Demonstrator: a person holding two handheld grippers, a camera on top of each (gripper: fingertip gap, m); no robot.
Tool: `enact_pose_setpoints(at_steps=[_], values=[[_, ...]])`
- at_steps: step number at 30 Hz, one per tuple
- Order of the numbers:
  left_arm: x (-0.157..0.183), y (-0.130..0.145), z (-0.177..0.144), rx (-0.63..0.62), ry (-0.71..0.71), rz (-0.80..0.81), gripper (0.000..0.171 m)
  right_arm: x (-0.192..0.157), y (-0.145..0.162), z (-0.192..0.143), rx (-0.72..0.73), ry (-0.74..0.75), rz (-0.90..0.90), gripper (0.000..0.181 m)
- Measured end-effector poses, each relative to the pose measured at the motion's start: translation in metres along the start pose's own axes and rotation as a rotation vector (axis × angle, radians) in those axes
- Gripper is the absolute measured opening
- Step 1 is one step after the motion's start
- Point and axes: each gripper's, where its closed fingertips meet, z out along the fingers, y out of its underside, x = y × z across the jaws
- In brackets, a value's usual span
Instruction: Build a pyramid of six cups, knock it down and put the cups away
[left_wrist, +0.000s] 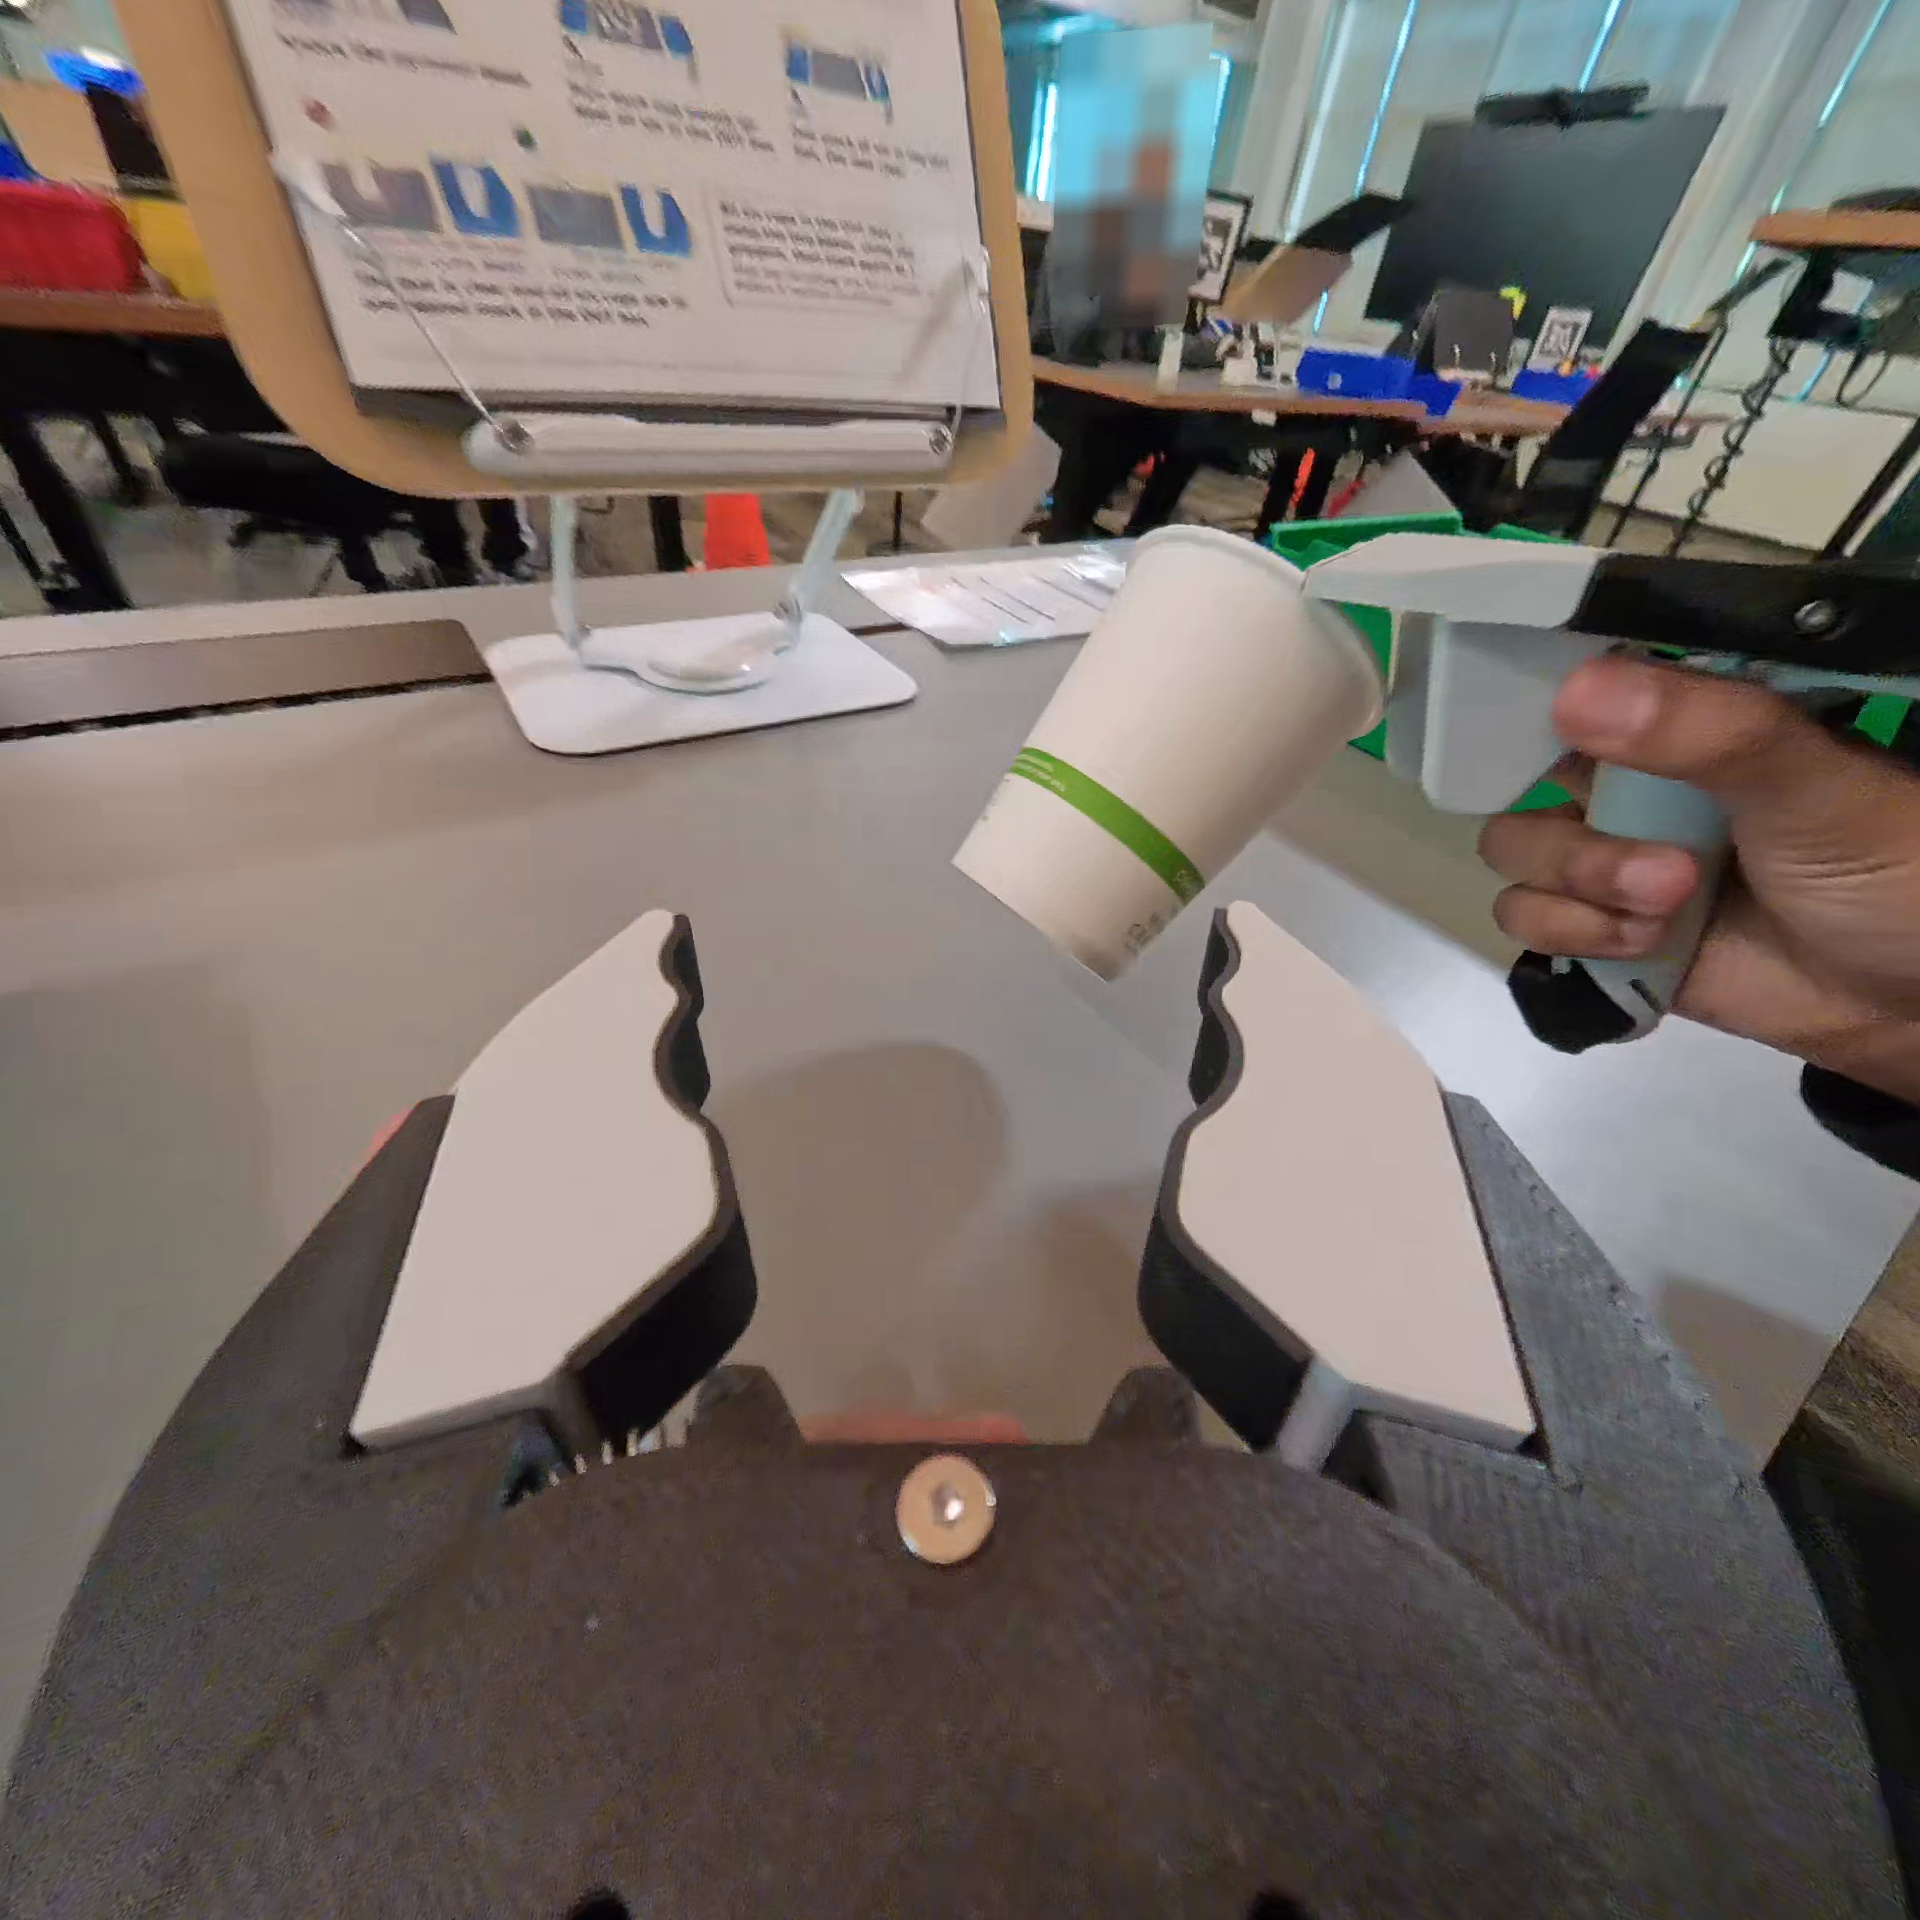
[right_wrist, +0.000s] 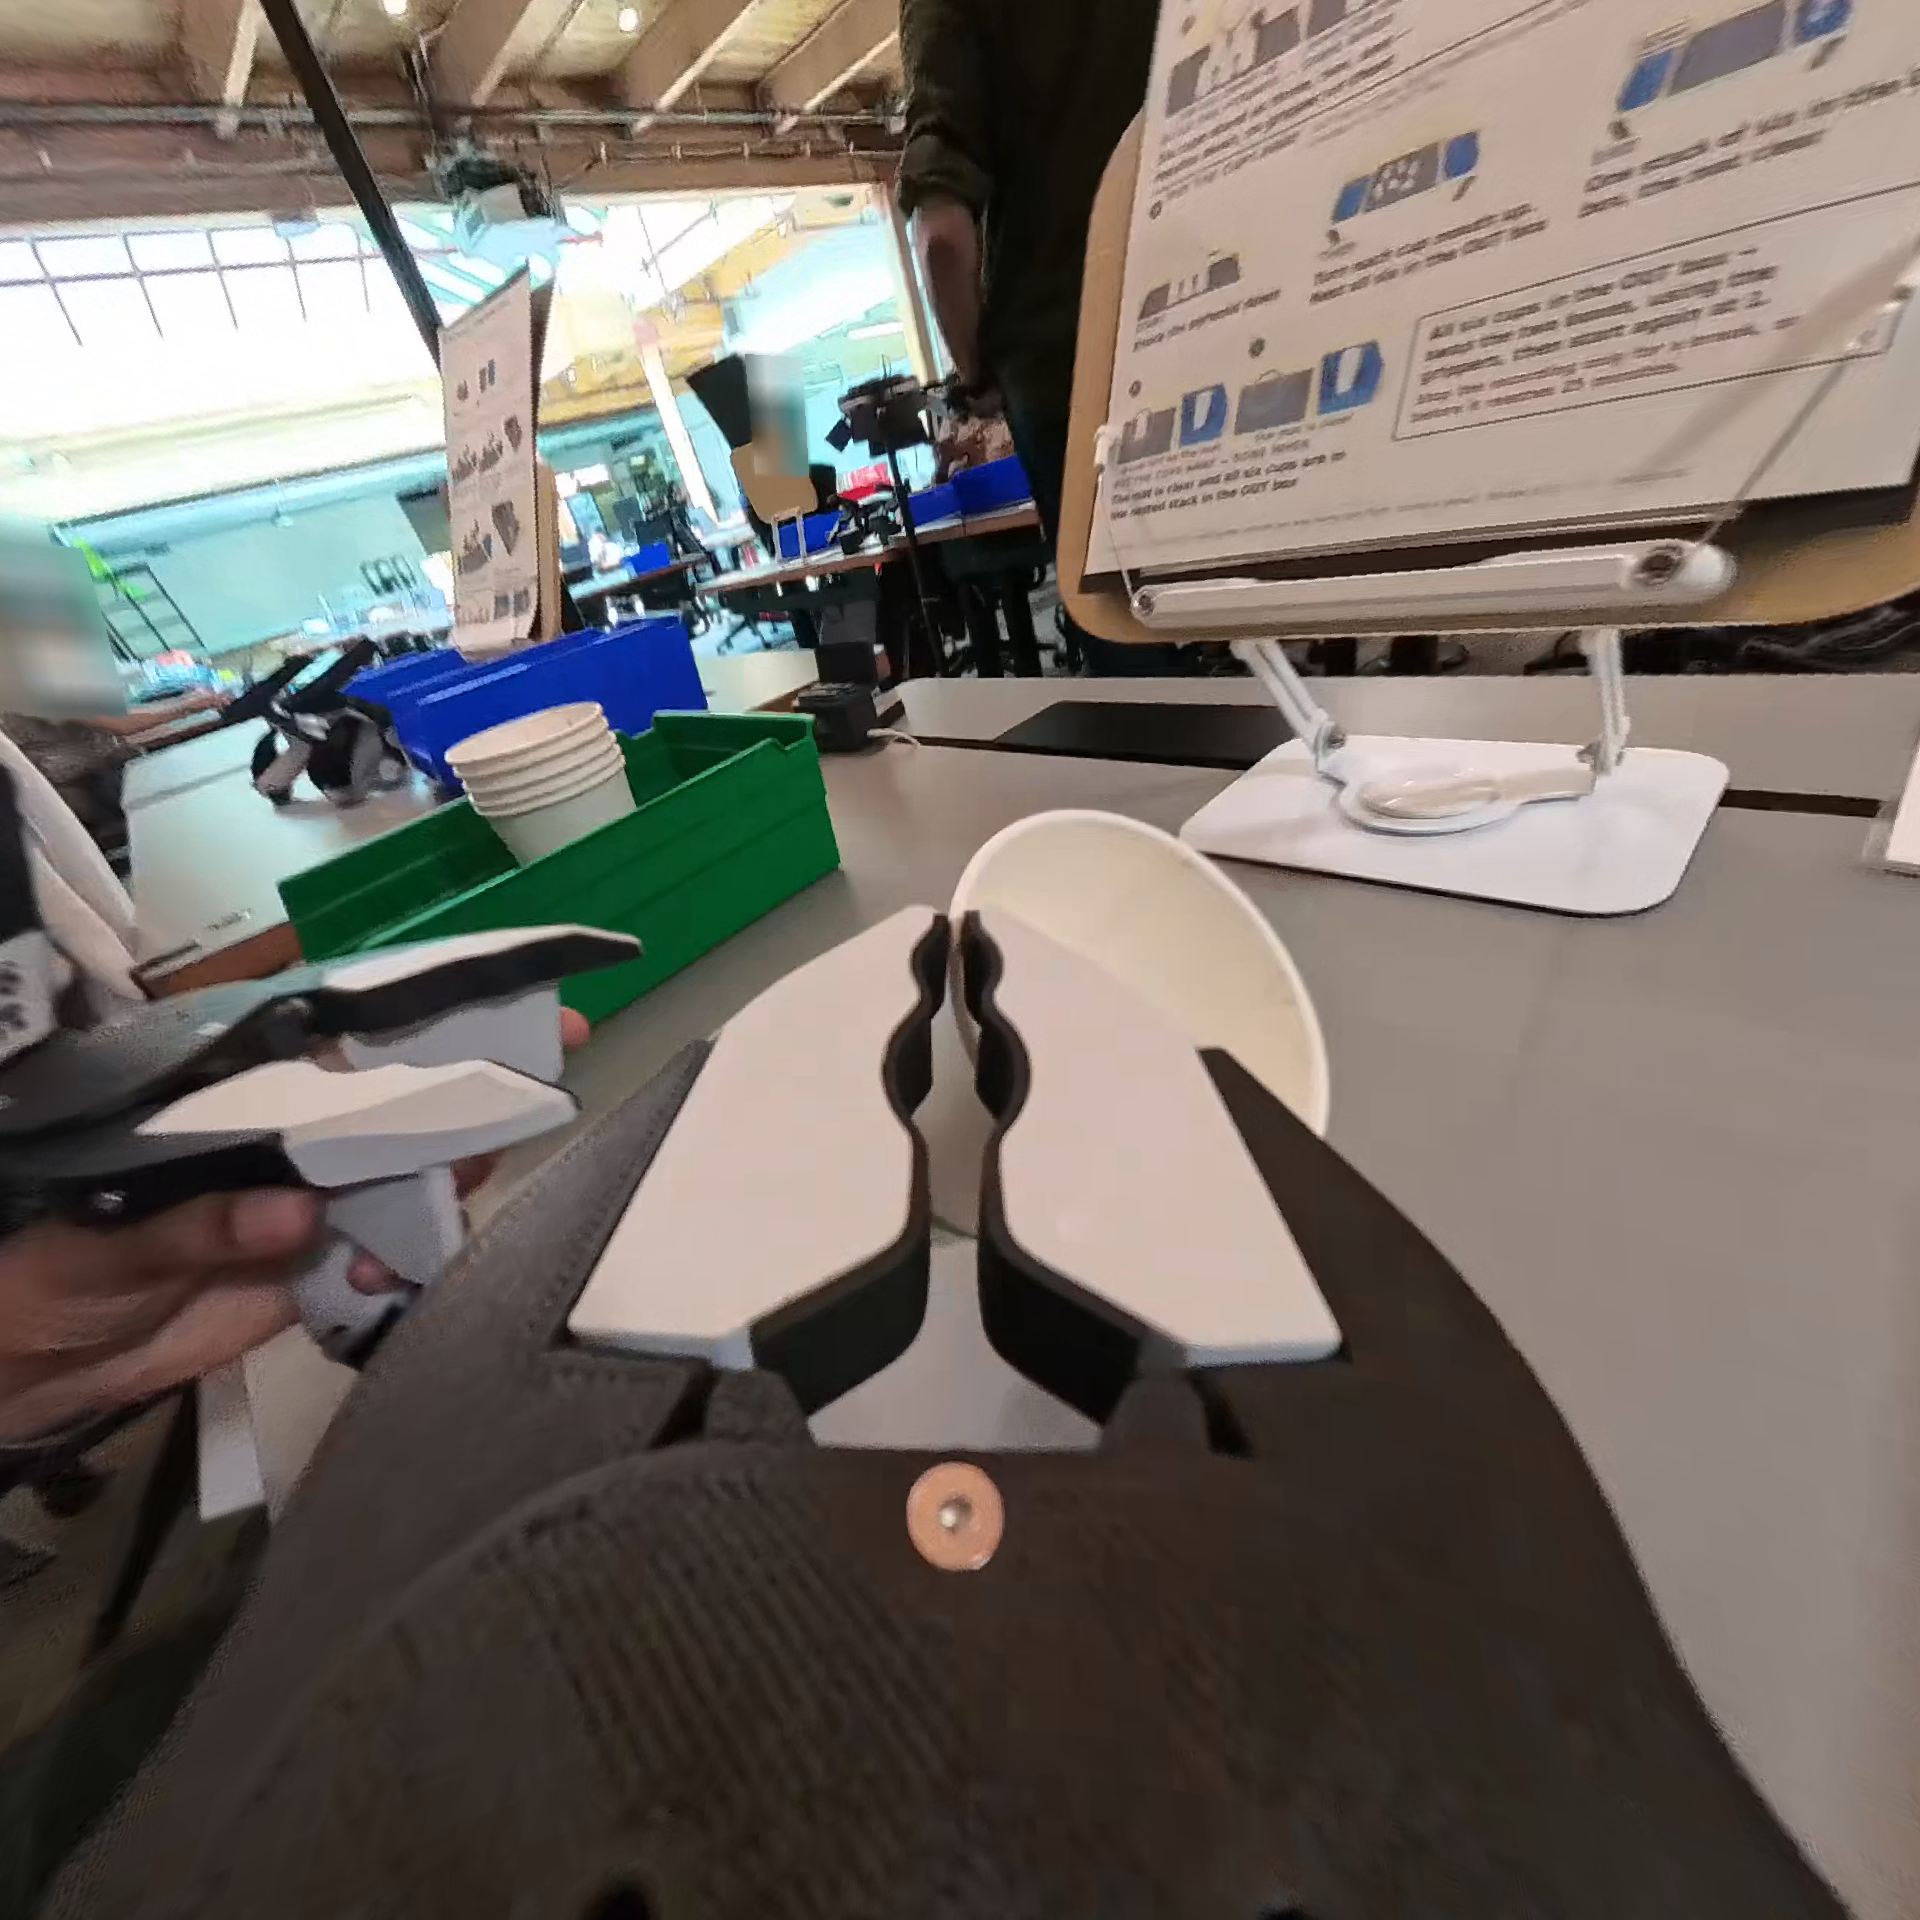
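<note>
My right gripper (right_wrist: 956, 925) is shut on the rim of a white paper cup (right_wrist: 1143, 935) with a green band and holds it tilted above the grey table (right_wrist: 1558, 1143), mouth facing the camera. In the left wrist view the same cup (left_wrist: 1174, 748) hangs tilted from the right gripper (left_wrist: 1340, 623), its base just beyond my left gripper (left_wrist: 951, 935). The left gripper is open and empty, its jaws wide apart, above the table (left_wrist: 312, 883). It also shows at the left of the right wrist view (right_wrist: 597, 1029), held by a hand.
A green bin (right_wrist: 675, 873) on the table holds a stack of white paper cups (right_wrist: 545, 779). Blue bins (right_wrist: 561, 686) stand behind it. A document stand with a printed sheet (left_wrist: 644, 208) rests on a white base (left_wrist: 707, 675) at the far side. A person stands behind it.
</note>
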Motion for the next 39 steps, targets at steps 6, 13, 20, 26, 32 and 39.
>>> enact_pose_setpoints(at_steps=[6,13,20,26,32,39], values=[[0.017,0.022,0.031,-0.135,0.158,-0.123,0.093,0.005,-0.007,-0.024,0.054,-0.020,0.101,0.003],[0.057,0.038,0.047,-0.257,0.408,-0.360,0.092,-0.008,-0.009,-0.036,0.102,-0.161,0.241,0.003],[0.068,0.029,0.043,-0.256,0.559,-0.505,0.084,-0.021,-0.008,-0.035,0.108,-0.241,0.272,0.003],[0.050,0.012,0.041,-0.165,0.548,-0.533,0.078,-0.008,0.001,-0.032,0.074,-0.181,0.269,0.004],[0.033,-0.004,0.041,-0.054,0.513,-0.611,0.074,-0.005,0.017,-0.028,-0.012,-0.158,0.243,0.004],[0.015,-0.011,0.040,0.006,0.452,-0.633,0.072,-0.010,0.043,-0.021,-0.147,-0.177,0.253,0.000]])
